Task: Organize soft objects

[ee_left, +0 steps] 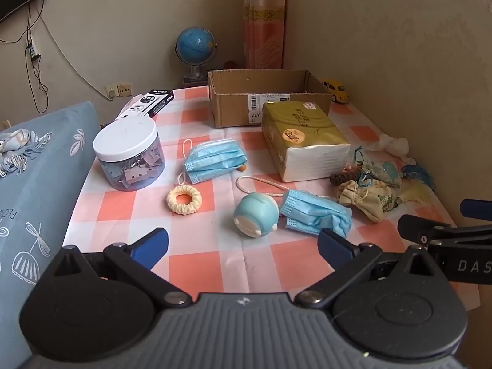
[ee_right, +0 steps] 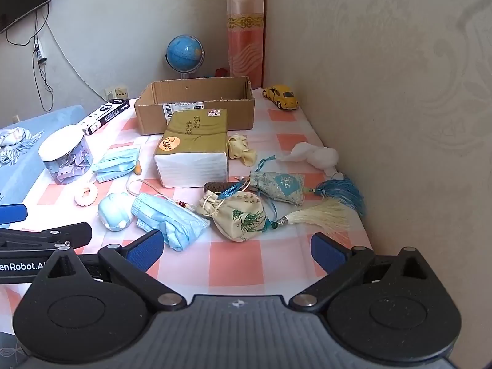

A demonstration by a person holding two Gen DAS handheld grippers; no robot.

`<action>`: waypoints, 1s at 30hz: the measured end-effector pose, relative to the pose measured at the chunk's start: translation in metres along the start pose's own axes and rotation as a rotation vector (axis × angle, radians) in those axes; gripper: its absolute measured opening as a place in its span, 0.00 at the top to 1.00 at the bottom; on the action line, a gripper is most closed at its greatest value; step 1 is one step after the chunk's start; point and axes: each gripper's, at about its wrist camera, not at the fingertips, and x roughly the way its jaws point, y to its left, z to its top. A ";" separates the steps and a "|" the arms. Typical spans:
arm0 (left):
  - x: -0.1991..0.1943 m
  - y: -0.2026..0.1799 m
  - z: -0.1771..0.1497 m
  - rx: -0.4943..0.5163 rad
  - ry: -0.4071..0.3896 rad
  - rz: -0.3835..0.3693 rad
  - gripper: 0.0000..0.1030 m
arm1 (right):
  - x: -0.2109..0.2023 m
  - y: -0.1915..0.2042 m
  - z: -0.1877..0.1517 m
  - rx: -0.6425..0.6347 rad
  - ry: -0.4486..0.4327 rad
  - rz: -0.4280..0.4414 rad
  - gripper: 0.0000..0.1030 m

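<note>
here both left tongs (ee_left: 243, 246) and right tongs (ee_right: 236, 250) gape empty above scattered masks (ee_left: 315, 215).

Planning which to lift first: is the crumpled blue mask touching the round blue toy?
Touching. In the left wrist view the crumpled mask presses against the blue toy with no tablecloth between them; the right wrist view agrees.

Both cameras sit low at the near edge of the pink-and-white checked tablecloth (ee_left: 215, 264), looking forward and slightly down toward the far corner. The left view stands nearer the blue patterned cushion (ee_left: 40, 190), the right nearer the beige wall (ee_right: 399, 107). Both share the open brown cardboard box (ee_left: 261, 104) (ee_right: 196, 107) and blue desk globe (ee_left: 195, 44) (ee_right: 184, 50).
</note>
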 end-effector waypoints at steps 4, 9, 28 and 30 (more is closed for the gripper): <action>0.000 -0.001 0.000 0.002 0.011 -0.001 0.00 | -0.001 0.002 -0.002 -0.010 -0.007 -0.004 0.00; -0.001 -0.004 0.001 0.009 0.013 0.000 0.00 | -0.001 0.002 -0.002 -0.014 -0.010 -0.004 0.00; -0.001 -0.001 0.000 0.000 0.007 -0.005 0.00 | -0.001 0.001 -0.002 -0.012 -0.013 -0.005 0.00; -0.001 -0.001 0.000 -0.001 0.007 -0.005 0.00 | -0.002 0.002 -0.002 -0.010 -0.014 -0.005 0.00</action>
